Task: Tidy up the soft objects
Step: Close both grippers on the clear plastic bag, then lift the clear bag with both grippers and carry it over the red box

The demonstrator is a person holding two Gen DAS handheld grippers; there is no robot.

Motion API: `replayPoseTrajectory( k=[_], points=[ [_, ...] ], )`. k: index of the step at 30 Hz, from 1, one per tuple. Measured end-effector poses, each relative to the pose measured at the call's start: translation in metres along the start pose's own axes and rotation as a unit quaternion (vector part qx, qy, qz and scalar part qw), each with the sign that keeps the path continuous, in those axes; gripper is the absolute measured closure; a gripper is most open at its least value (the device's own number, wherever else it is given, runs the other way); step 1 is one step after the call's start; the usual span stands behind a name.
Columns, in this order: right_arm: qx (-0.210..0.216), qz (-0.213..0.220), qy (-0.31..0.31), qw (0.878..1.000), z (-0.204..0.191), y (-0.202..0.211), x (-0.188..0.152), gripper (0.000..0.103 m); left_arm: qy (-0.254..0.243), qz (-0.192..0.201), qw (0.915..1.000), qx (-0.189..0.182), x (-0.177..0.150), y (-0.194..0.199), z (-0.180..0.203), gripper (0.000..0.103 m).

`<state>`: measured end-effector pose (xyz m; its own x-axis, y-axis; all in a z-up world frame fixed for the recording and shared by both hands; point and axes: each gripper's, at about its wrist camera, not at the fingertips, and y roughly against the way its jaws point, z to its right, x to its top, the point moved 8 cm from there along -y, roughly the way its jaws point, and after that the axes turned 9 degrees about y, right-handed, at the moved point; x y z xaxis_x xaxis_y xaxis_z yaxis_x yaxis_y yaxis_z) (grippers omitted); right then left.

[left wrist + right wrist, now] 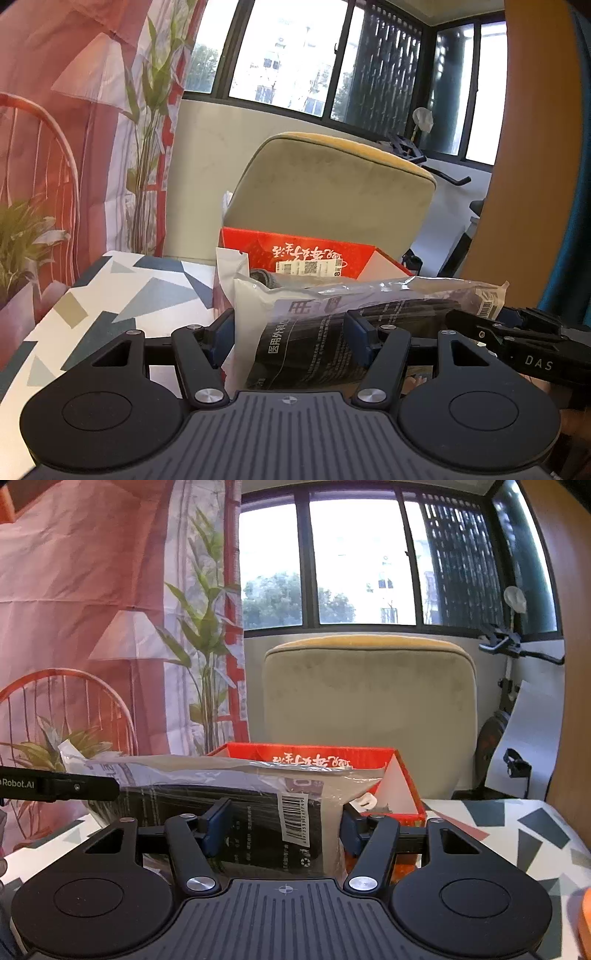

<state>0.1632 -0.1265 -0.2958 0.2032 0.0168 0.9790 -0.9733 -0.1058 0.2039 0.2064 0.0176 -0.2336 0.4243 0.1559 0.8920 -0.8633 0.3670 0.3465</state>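
packet (332, 321) of face masks, soft and floppy, carried clear of the table (122, 295) just short of the red box (317, 254). left gripper (291, 332) and right gripper (284, 823) each have jaws clamped across one end; two grips likely keep it from sagging. box open-topped, probably where it goes.

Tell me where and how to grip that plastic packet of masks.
Grip the packet at its two short ends, one gripper per end, coming in level from the near side. It is long, flat and floppy, so a middle grip would likely let it sag. The left gripper and right gripper hold it this way.
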Motion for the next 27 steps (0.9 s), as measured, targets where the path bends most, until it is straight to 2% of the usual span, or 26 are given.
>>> replayPoseTrajectory(
  k=[7, 14, 19, 23, 27],
  points=[
    [0.005, 0.008, 0.013, 1.000, 0.003, 0.007, 0.014, 0.047, -0.009, 0.010, 0.9999, -0.010, 0.013, 0.010, 0.003, 0.038],
    [0.026, 0.004, 0.038, 0.999, 0.009, 0.014, 0.036, 0.050, -0.006, -0.002, 0.9995, -0.030, 0.024, 0.012, 0.005, 0.038],
    [0.044, -0.014, 0.038, 0.998, 0.016, 0.007, 0.051, 0.053, -0.028, -0.009, 0.9990, -0.032, 0.042, 0.004, 0.010, 0.038],
    [0.057, -0.019, 0.025, 0.998, 0.027, -0.001, 0.063, 0.056, -0.022, -0.020, 0.9987, -0.042, 0.054, -0.008, 0.010, 0.044],
    [0.065, -0.013, 0.026, 0.997, 0.042, -0.012, 0.082, 0.056, -0.060, -0.015, 0.9973, -0.040, 0.077, -0.026, 0.022, 0.044]
  ],
)
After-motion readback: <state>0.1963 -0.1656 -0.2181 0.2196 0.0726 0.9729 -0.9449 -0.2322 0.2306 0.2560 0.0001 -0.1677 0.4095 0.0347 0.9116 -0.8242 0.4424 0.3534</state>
